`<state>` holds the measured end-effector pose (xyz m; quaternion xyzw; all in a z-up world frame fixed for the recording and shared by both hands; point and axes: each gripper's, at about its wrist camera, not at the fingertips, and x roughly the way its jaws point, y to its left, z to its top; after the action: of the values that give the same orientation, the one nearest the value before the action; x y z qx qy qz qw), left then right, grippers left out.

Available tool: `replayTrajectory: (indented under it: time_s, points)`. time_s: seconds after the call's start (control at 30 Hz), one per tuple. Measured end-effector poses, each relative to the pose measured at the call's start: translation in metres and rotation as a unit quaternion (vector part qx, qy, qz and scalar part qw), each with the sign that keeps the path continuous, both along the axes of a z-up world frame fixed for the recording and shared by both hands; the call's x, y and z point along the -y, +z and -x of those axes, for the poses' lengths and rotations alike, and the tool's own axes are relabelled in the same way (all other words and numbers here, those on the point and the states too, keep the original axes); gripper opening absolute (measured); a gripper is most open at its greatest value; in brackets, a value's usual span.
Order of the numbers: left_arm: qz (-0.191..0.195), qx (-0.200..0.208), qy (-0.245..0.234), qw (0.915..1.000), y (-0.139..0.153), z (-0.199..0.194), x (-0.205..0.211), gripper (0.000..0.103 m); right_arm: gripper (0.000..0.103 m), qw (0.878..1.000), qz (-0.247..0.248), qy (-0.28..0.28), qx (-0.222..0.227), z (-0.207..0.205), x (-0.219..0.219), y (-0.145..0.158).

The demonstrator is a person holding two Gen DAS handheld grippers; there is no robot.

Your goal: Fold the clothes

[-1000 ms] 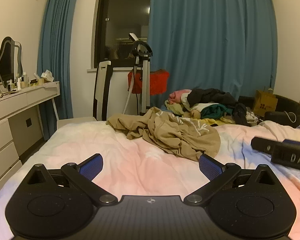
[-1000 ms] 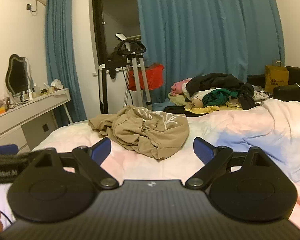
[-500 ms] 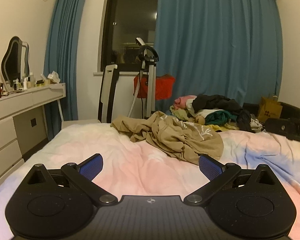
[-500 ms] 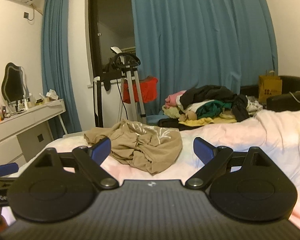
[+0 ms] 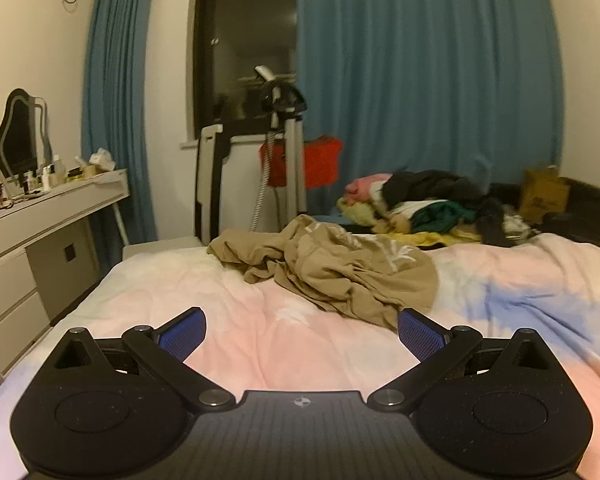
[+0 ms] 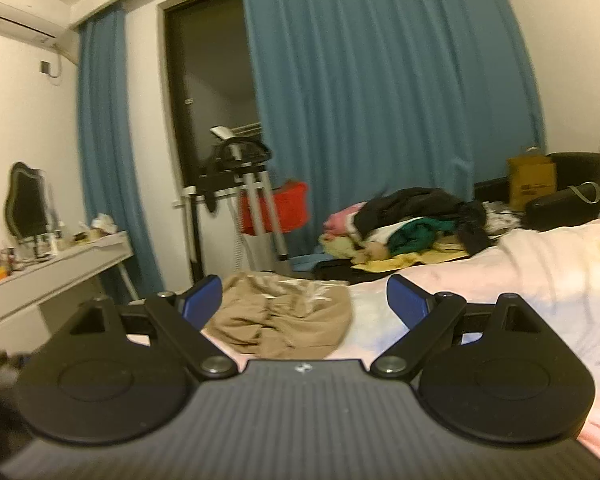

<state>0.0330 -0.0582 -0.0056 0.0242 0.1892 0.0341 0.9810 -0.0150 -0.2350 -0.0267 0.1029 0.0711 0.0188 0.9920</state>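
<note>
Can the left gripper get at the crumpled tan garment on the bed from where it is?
Probably yes. The left gripper is open, holding nothing, and only bare bedspread lies between its fingers and the tan garment; it is not yet touching.

Showing two grippers (image 5: 302, 334) (image 6: 304, 300), one tan garment (image 5: 332, 270), one clothes pile (image 5: 432, 208), two curtains (image 5: 424, 92), one mirror (image 5: 18, 136).
</note>
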Motion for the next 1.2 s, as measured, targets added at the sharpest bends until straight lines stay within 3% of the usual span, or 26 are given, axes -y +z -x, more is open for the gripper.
replayTrajectory:
  time_s: [0.13,0.27,0.37,0.43,0.6,0.67,0.73,0.8,1.0,1.2]
  points:
    - [-0.002,-0.035,0.027,0.9990,-0.007,-0.068,-0.002,0.103,0.091,0.999,-0.036,0.001,-0.035,-0.012,0.021,-0.016]
    - [0.024,-0.072,0.023,0.9969,-0.024,-0.146,-0.003,0.102,0.091,0.997,-0.050,-0.011,-0.059,-0.031,0.029,-0.028]
    - [0.022,-0.086,0.008,0.9960,-0.041,-0.207,0.003,0.100,0.091,0.997,-0.048,-0.011,-0.066,-0.047,0.028,-0.041]
    - [0.021,-0.099,0.005,0.9948,-0.053,-0.245,0.008,0.093,0.091,0.996,-0.045,-0.011,-0.076,-0.064,0.025,-0.051]
    - [0.012,-0.111,0.020,0.9936,-0.080,-0.316,0.011,0.086,0.091,0.994,-0.055,0.006,-0.092,-0.108,0.021,-0.072]
    - [-0.005,-0.108,0.012,0.9941,-0.088,-0.329,0.010,0.069,0.091,0.995,-0.041,0.005,-0.086,-0.120,0.017,-0.079]
    - [-0.020,-0.092,-0.001,0.9955,-0.091,-0.330,0.008,0.036,0.091,0.995,-0.033,0.001,-0.089,-0.129,0.014,-0.087]
    - [-0.042,-0.073,-0.026,0.9961,-0.087,-0.319,0.007,0.017,0.091,0.994,-0.039,0.002,-0.099,-0.135,0.013,-0.096]
    - [-0.042,0.006,-0.096,0.9944,-0.063,-0.224,-0.004,0.011,0.091,0.995,-0.038,0.008,-0.094,-0.136,0.009,-0.103]
    - [0.004,0.014,-0.132,0.9911,-0.035,-0.109,-0.032,0.011,0.091,0.996,-0.014,0.035,-0.080,-0.113,-0.013,-0.097]
